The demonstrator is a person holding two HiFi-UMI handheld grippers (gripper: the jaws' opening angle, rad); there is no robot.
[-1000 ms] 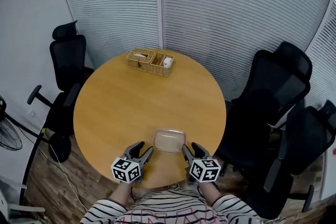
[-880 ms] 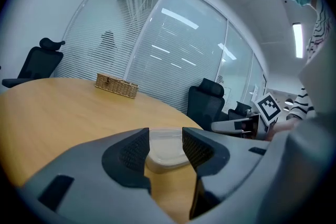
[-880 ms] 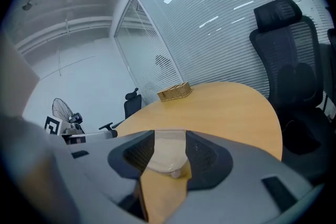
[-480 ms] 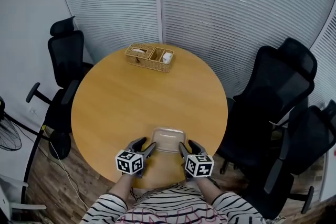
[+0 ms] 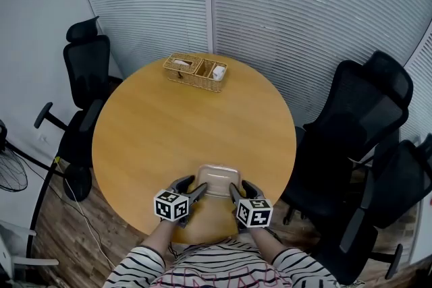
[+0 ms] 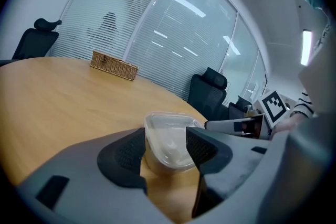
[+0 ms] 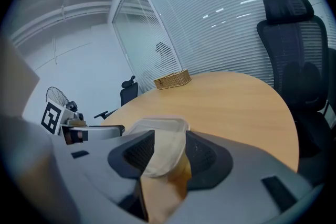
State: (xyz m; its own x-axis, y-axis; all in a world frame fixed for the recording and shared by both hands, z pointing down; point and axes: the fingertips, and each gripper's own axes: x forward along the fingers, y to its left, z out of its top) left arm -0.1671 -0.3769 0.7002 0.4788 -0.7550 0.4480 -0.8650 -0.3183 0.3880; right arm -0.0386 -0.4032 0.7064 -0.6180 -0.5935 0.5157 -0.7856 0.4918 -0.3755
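Note:
A clear plastic container [image 5: 217, 179] sits near the front edge of the round wooden table [image 5: 189, 125]. My left gripper [image 5: 191, 186] is at its near left corner and my right gripper [image 5: 240, 188] at its near right corner. In the left gripper view the container [image 6: 170, 123] has a corner between the open jaws of the left gripper [image 6: 165, 136]. In the right gripper view the container's rim [image 7: 157, 128] reaches in between the open jaws of the right gripper [image 7: 170, 139]. Neither pair of jaws is pressed on it.
A wicker basket [image 5: 196, 71] with compartments stands at the table's far edge. Black office chairs stand at the left [image 5: 86, 71] and the right [image 5: 358, 111]. A fan [image 5: 10, 172] is on the floor at the left. Blinds cover the glass wall behind.
Both grippers have moved forward and inward, so the container's near corners now lie between their jaws. The jaw gaps look unchanged.

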